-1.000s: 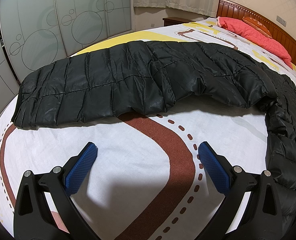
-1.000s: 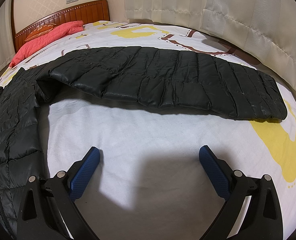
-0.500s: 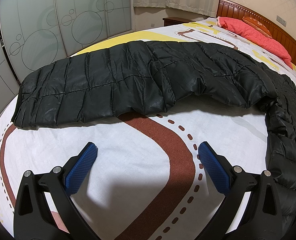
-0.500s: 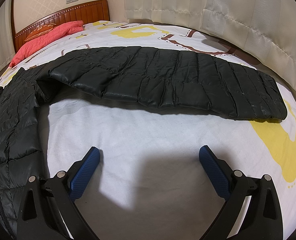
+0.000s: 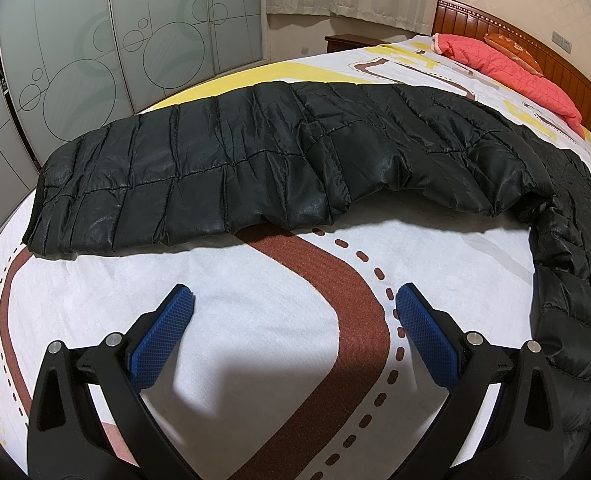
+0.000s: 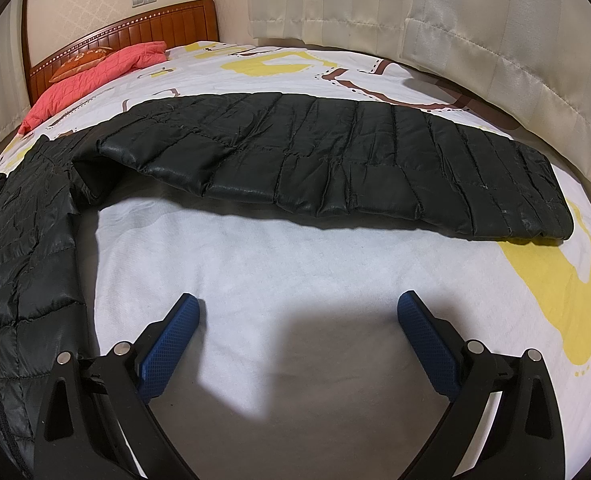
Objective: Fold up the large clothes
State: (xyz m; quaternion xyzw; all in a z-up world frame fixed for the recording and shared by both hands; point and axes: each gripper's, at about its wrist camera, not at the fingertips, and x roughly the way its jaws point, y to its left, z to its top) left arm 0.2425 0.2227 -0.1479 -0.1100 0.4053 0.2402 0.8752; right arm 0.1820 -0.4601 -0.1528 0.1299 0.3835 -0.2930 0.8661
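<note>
One black jacket on patterned bedspread; curtains behind

Jacket: spread on the bed sheet, one sleeve to each side
Left gripper: before the left sleeve, over bare sheet, jacket body on its right
Right gripper: before the right sleeve, jacket body on its left
Quilt: behind the jacket, by the headboard
Curtain: behind the bed in the right view

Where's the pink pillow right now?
The pink pillow lies at the bed's head against the headboard: upper right in the left view, upper left in the right, beyond the jacket.
</note>
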